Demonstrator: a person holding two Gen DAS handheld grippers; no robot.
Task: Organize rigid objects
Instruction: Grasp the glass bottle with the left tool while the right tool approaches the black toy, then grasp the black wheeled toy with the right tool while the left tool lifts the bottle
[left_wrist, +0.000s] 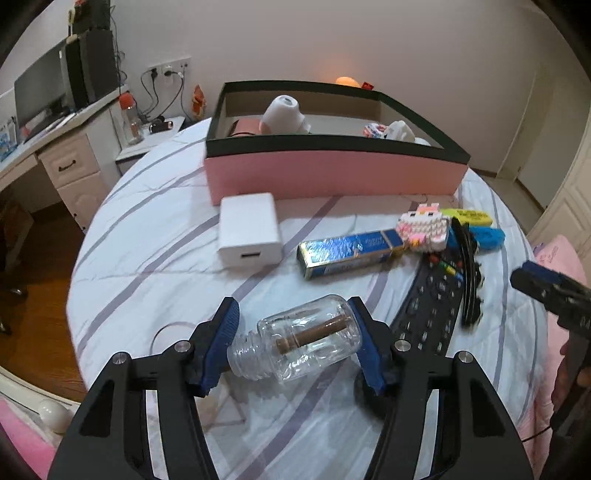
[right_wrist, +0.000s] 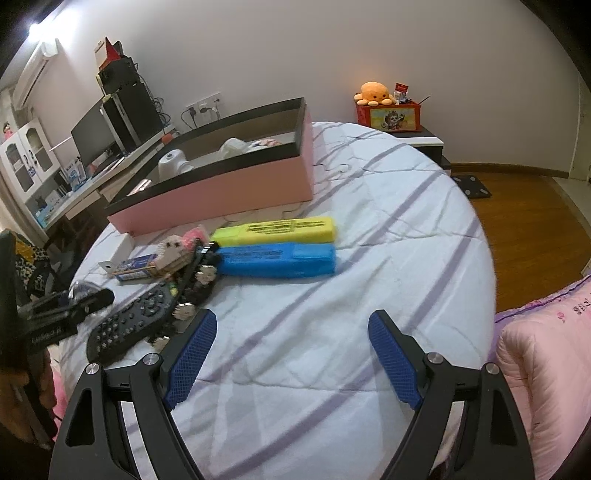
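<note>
My left gripper is shut on a clear glass bottle with a brown stick inside, held sideways just above the bed. Ahead lie a white charger, a blue shiny box, a pink brick figure, a black remote, and a yellow block and blue block. The pink box with a black rim stands behind, holding a white roll and other items. My right gripper is open and empty over bare bedding, right of the remote.
Everything lies on a white quilt with purple stripes. A desk with a monitor stands left. A pink pillow lies at the right. A nightstand with an orange plush stands behind the bed.
</note>
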